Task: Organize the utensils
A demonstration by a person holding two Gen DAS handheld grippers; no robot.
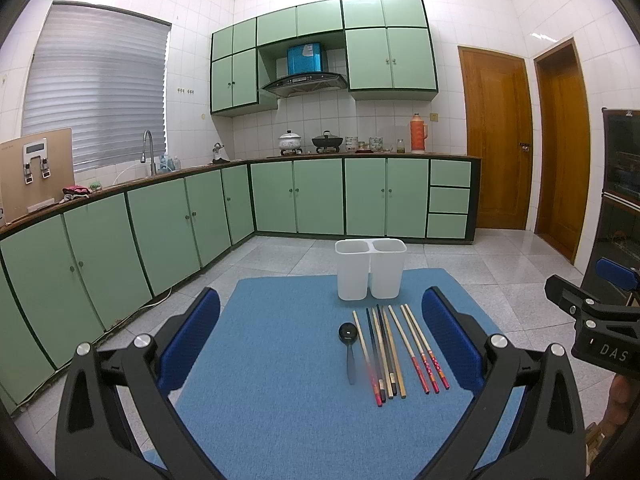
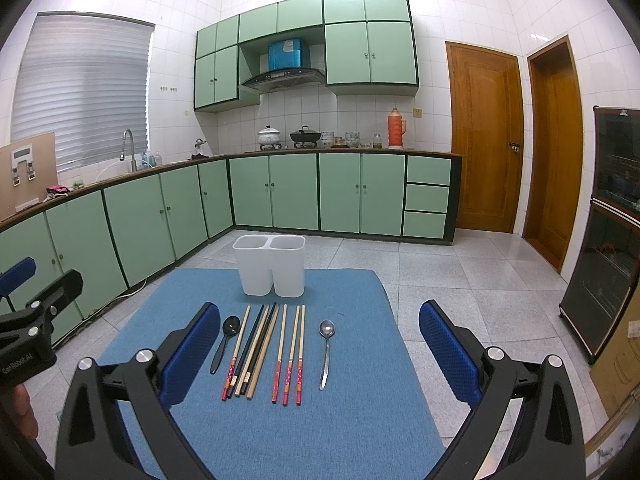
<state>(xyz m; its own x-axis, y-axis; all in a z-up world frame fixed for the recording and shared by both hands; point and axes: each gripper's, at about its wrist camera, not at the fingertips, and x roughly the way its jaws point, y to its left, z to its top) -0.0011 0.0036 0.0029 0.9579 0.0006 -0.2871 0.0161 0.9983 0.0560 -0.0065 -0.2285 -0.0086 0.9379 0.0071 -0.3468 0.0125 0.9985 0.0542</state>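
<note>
A white two-compartment holder [image 1: 370,269] [image 2: 270,264] stands empty at the far edge of a blue mat [image 1: 280,380] [image 2: 360,400]. In front of it several chopsticks [image 1: 390,350] [image 2: 266,350] lie side by side, pointing toward the holder. A black spoon [image 1: 349,344] [image 2: 225,340] lies to their left, and a metal spoon [image 2: 326,350] lies to their right, hidden in the left wrist view. My left gripper [image 1: 320,344] is open above the mat's near side, nothing between its blue pads. My right gripper [image 2: 320,350] is open too, held over the utensils.
The mat covers a small table with grey tiled floor around it. Green kitchen cabinets [image 2: 160,216] run along the left and far walls. Wooden doors [image 2: 484,140] are at the back right, and a dark glass cabinet [image 2: 608,220] stands on the right.
</note>
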